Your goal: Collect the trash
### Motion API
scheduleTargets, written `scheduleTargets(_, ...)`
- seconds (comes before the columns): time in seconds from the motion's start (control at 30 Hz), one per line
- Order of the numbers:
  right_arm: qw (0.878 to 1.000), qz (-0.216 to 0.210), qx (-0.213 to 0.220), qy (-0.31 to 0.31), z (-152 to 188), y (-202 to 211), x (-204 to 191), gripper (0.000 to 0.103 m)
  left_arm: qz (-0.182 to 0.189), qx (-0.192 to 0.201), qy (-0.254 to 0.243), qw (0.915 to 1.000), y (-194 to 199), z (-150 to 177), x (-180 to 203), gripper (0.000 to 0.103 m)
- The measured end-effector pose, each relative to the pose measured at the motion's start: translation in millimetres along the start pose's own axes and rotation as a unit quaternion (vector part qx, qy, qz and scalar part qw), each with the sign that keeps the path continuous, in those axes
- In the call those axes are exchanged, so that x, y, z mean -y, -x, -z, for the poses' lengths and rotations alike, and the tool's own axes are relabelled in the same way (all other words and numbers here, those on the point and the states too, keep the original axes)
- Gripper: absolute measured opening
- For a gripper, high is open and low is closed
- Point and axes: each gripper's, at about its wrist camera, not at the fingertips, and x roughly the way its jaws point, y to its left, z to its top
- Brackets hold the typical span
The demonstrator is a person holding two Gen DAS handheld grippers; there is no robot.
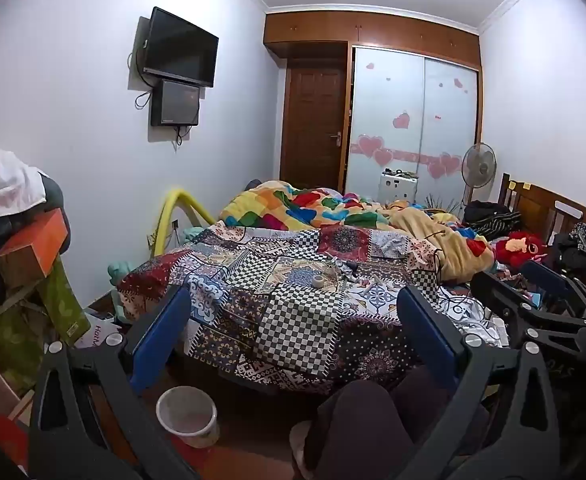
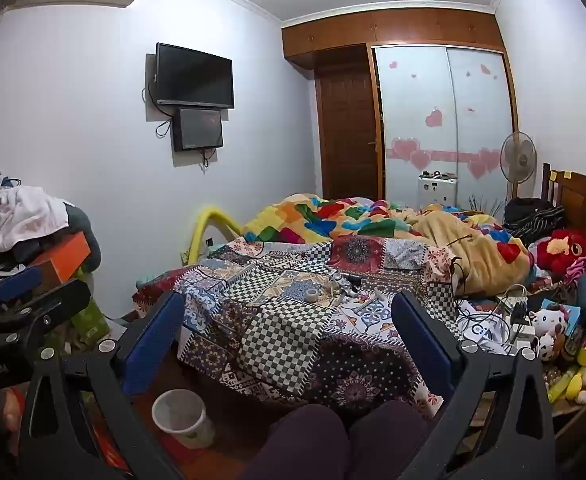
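Both grippers hang in the air above the floor at the foot of the bed [image 1: 293,264], their jaws released wide and gripping nothing. The left gripper [image 1: 293,336] frames the patchwork quilt [image 1: 305,320] between its blue fingers [image 1: 155,344] in the lower half of its frame; the right gripper [image 2: 289,332] does the same in its own view, and it also shows at the right edge of the left wrist view.

The trash lies near the middle of each frame, on the quilt: a small white roll of tape [image 1: 317,281] with a scatter of small scraps [image 1: 347,270] just beside it to the right; what the scraps are is too small to tell.

A white waste bin [image 1: 187,414] stands on the floor at the lower left of each frame, below the left finger, well apart from the scraps. The person's knees [image 1: 357,416] fill the bottom centre. A colourful blanket [image 1: 293,208] is bunched further up the bed, and a red plush toy [image 1: 519,246] sits at the right.
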Motion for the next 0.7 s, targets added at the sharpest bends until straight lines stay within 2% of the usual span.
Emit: scheduleTargets(0.7, 1.000, 0.002, 0.000, 0.000, 4.3, 2.4, -3.0, 0.103, 0.005, -0.006, 0.003, 1.0000, -4.0, 2.5, -1.9, 0.103)
